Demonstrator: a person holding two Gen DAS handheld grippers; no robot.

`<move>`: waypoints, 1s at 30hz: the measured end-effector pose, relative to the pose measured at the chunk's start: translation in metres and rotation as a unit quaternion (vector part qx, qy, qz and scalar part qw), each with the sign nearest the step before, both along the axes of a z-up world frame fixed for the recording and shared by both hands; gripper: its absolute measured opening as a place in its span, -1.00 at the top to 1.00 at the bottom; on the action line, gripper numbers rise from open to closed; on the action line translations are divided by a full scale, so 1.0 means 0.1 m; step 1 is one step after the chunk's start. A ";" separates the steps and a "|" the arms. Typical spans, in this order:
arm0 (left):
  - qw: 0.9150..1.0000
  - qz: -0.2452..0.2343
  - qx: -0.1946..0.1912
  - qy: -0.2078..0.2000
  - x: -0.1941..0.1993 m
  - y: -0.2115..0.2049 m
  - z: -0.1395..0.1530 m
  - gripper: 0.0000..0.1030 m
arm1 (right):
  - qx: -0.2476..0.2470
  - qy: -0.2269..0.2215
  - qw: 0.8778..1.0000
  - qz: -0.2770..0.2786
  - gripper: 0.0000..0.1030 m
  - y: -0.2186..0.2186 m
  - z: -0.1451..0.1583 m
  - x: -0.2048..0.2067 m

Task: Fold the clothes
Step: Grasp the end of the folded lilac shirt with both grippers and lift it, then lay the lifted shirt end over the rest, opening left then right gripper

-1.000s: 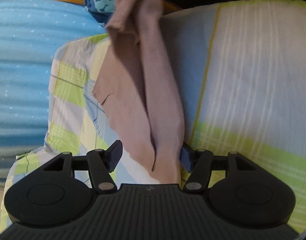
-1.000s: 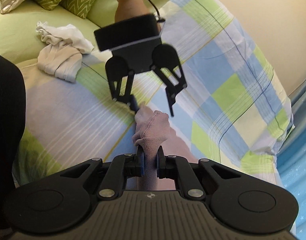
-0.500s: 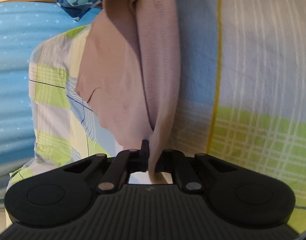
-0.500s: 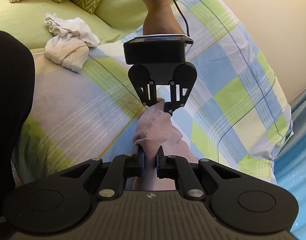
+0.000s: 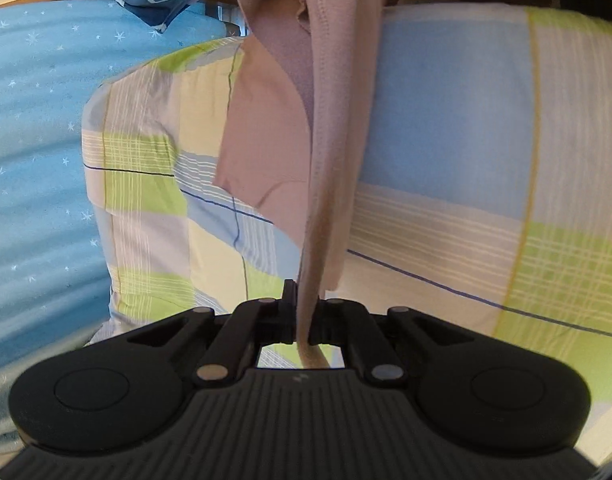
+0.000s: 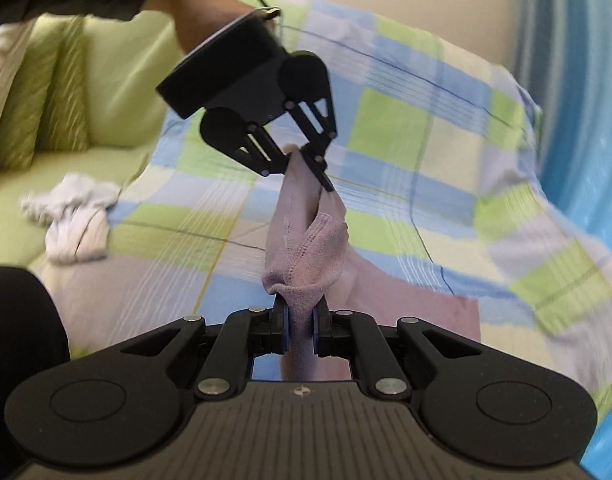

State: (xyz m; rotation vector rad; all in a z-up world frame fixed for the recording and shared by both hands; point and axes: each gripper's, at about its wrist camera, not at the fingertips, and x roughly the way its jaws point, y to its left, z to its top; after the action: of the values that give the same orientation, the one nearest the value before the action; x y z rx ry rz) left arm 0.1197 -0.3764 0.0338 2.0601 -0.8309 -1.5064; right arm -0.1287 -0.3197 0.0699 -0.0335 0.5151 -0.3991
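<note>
You've got a dusty pink garment [image 6: 306,252] over a checked sheet [image 6: 406,128] in lime green, pale blue and white with thin navy lines. Both tools are black. White crumpled cloth [image 6: 75,220] sits on plain lime bedding [image 6: 117,92], next to green chevron pillows [image 6: 45,96], plus starry blue fabric [image 5: 37,120].

The pink garment's [image 5: 334,140] top ran off the frame; the white cloth [image 6: 75,220] looked blurred, perhaps crumpled.

Checked sheet [image 6: 390,128], green cushions [image 6: 61,92] (blurred)
</note>
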 end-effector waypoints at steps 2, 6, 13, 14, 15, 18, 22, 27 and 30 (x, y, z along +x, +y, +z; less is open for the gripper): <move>1.000 -0.005 0.008 -0.002 -0.13 -0.23 0.03 0.95 | 0.039 -0.020 0.999 -0.023 0.84 -0.19 -0.01 -0.14; 0.999 -0.028 0.026 -0.007 -0.34 -0.73 -0.06 0.95 | 0.133 -0.069 0.985 -0.082 0.82 -0.67 -0.15 -0.48; 0.997 -0.036 0.066 -0.013 -0.64 -1.66 -0.51 0.86 | 0.294 -0.125 0.935 -0.153 0.80 -1.40 -0.75 -0.95; 0.997 -0.035 0.068 -0.014 -0.66 -1.78 -0.58 0.84 | 0.313 -0.130 0.927 -0.162 0.80 -1.50 -0.84 -1.01; 0.997 -0.030 0.065 -0.010 -0.68 -1.89 -0.63 0.81 | 0.322 -0.130 0.922 -0.168 0.80 -1.56 -0.91 -1.04; 0.998 0.003 0.058 0.028 -0.74 -2.18 -0.65 0.75 | 0.332 -0.108 0.921 -0.175 0.66 -1.67 -1.04 -1.03; 0.996 0.052 0.030 0.066 -0.72 -2.36 -0.58 0.61 | 0.322 -0.087 0.925 -0.184 0.51 -1.72 -1.10 -1.01; 0.978 0.154 -0.028 0.135 -0.53 -2.26 -0.32 0.38 | 0.333 -0.084 0.919 -0.193 0.40 -1.78 -1.14 -1.05; 0.961 0.216 -0.042 0.167 -0.39 -2.05 -0.25 0.38 | 0.328 -0.074 0.921 -0.194 0.37 -1.73 -1.12 -1.06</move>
State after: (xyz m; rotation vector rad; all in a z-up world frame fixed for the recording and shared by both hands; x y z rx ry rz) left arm 0.0806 -0.5814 0.0087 1.7119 -0.2852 -1.4774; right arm -0.2342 -0.4930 -0.0419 0.7547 0.4842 -0.5943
